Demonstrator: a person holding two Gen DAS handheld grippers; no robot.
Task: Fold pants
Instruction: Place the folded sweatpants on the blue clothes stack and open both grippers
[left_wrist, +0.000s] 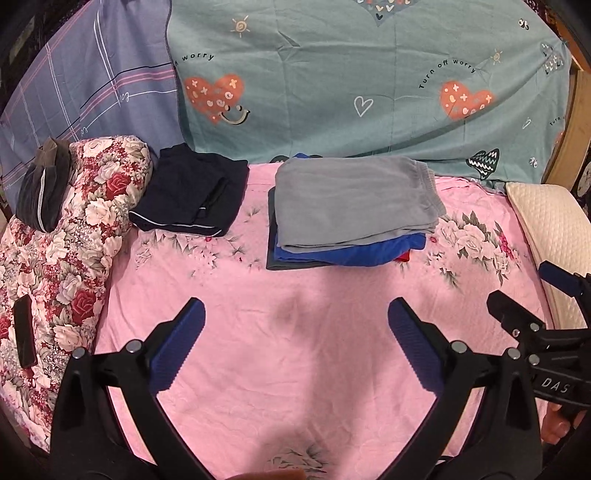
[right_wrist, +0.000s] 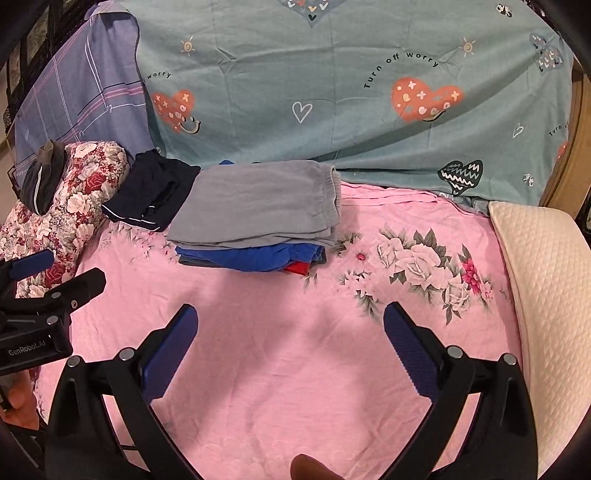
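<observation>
Folded grey pants lie on top of a stack with blue and red garments on the pink floral bedsheet. The stack also shows in the right wrist view. Dark navy pants lie loosely folded to its left, seen too in the right wrist view. My left gripper is open and empty over bare sheet, in front of the stack. My right gripper is open and empty, beside the left one and in front of the stack. Each gripper shows at the edge of the other's view.
A rolled floral quilt lies at the left with a dark garment on top and a phone on it. A cream quilted pillow sits at the right. Teal and purple sheets hang behind the bed.
</observation>
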